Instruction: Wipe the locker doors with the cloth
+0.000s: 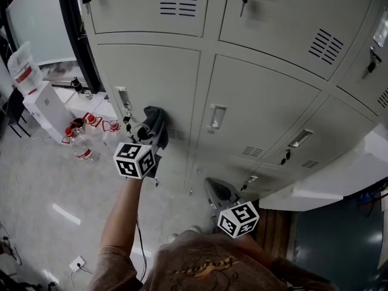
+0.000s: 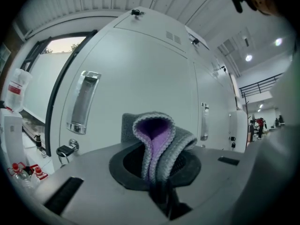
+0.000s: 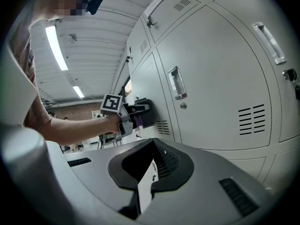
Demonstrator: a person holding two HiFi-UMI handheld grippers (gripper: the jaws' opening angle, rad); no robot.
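Head view: my left gripper (image 1: pixel 150 137) is clamped on the grey cloth (image 1: pixel 156 119). It presses the cloth against a locker door (image 1: pixel 163 77) at centre-left of the frame. The cloth sits just right of that door's handle (image 1: pixel 123 97) and the keys (image 1: pixel 128 123) hanging at its lock. My right gripper (image 1: pixel 219 194) is at lower centre, apart from the doors. At lower left, on the floor, bottles (image 1: pixel 82 141) with red labels stand beside a white cabinet (image 1: pixel 45 105); their print is too small to read.

Left gripper view: jaws pinched on the cloth. A purple-lined fold stands up at centre against the door. Handle at upper left, keyed lock below it.

Right gripper view: jaws meet at the tips, nothing between them. The left gripper and cloth show at centre-left, on the door. A second handle (image 3: pixel 176 82) is at upper centre, vent slots (image 3: pixel 251 118) at right.
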